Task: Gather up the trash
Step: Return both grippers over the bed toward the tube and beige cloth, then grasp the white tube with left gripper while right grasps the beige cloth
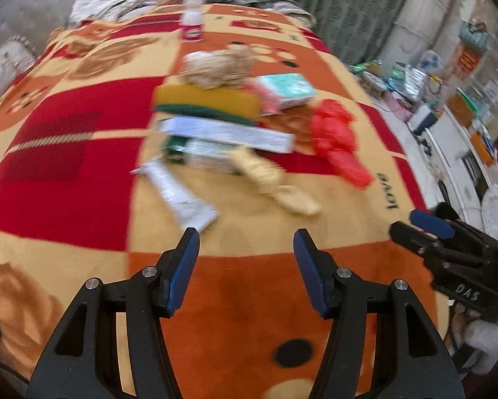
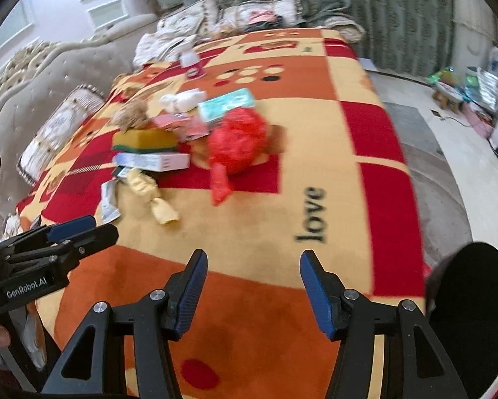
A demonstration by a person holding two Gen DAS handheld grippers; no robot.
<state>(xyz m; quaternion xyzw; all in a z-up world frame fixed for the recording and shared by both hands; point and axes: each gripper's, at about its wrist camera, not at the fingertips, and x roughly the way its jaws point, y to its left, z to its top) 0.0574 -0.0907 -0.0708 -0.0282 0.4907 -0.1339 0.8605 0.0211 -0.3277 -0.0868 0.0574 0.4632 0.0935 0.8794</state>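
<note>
A pile of litter lies mid-bed on the patterned blanket [image 1: 249, 286]: a red plastic bag [image 1: 335, 136] [image 2: 237, 141], a crumpled yellow wrapper [image 1: 272, 179] [image 2: 149, 189], a white flat wrapper [image 1: 179, 193], a long white box [image 1: 225, 133] [image 2: 152, 161], a yellow-green sponge [image 1: 209, 101] [image 2: 145, 139], a teal pack [image 1: 288, 88] [image 2: 227, 103] and crumpled brown paper [image 1: 219, 65]. My left gripper [image 1: 245, 236] [image 2: 82, 227] hovers open over the blanket, just short of the white wrapper, holding nothing. My right gripper [image 2: 252, 256] [image 1: 415, 222] is open beside it, also with nothing between its fingers.
A small bottle with a pink label [image 1: 191, 23] [image 2: 192, 63] stands further back on the bed. Pillows and a padded headboard [image 2: 66, 76] lie to the left, green curtains behind. A dark round object [image 2: 471, 316] sits at the bed's near right corner. Clutter lines the floor at right.
</note>
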